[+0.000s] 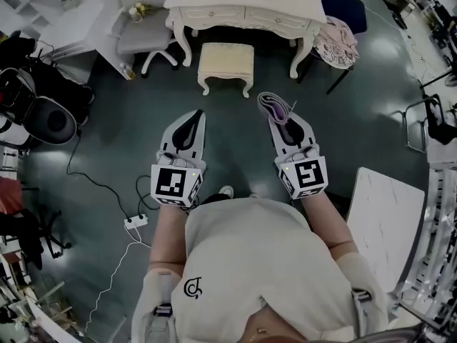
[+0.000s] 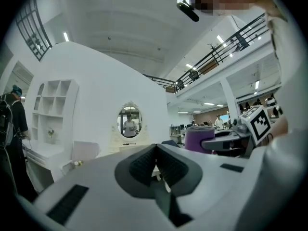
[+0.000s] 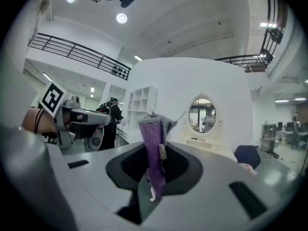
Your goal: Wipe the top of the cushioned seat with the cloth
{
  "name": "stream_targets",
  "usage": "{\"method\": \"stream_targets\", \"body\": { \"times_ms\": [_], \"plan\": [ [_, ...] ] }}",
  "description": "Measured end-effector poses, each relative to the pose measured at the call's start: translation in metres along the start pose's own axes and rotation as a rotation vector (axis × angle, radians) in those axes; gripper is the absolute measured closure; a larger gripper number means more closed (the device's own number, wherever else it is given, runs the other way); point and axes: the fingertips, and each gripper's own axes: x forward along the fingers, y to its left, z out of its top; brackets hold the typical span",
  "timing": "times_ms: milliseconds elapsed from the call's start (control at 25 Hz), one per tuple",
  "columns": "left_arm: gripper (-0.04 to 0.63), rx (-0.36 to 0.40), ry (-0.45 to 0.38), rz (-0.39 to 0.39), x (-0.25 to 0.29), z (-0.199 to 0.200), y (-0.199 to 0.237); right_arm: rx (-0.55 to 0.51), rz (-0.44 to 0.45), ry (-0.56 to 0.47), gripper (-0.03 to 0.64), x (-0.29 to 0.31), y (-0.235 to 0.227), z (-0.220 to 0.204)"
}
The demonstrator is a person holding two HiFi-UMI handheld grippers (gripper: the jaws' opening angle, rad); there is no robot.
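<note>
A cream cushioned stool [image 1: 226, 60] stands on the dark floor in front of a white dressing table [image 1: 246, 6]. My right gripper [image 1: 279, 117] is shut on a purple and grey cloth [image 1: 273, 106], held in the air short of the stool. In the right gripper view the cloth [image 3: 155, 143] stands up folded between the jaws. To the left, at about the same height, my left gripper [image 1: 194, 117] is shut with nothing in it; its pads [image 2: 144, 165] meet in the left gripper view. Both grippers point toward the table's oval mirror [image 3: 203, 113].
A grey chair [image 1: 146, 34] stands left of the dressing table, a dark blue chair [image 1: 345, 7] with a patterned cloth [image 1: 335, 41] to its right. A power strip and cable [image 1: 136, 221] lie on the floor at the left. A white table [image 1: 382, 224] is at the right.
</note>
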Motion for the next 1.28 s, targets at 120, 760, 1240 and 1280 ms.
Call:
{"method": "stream_targets", "body": {
  "times_ms": [120, 760, 1240, 1280],
  "plan": [
    [0.583, -0.004, -0.001, -0.012, -0.002, -0.003, 0.013, 0.006, -0.022, -0.021, 0.548, 0.008, 0.006, 0.005],
    [0.583, -0.039, 0.075, -0.013, 0.004, -0.049, 0.105, 0.065, -0.017, 0.052, 0.544, 0.100, 0.039, -0.033],
    [0.583, -0.039, 0.098, 0.050, 0.157, -0.066, 0.195, 0.090, 0.001, 0.057, 0.543, 0.257, -0.059, -0.056],
    [0.583, -0.040, 0.097, 0.044, 0.173, -0.065, 0.201, 0.091, 0.000, 0.057, 0.543, 0.271, -0.070, -0.056]
  ]
}}
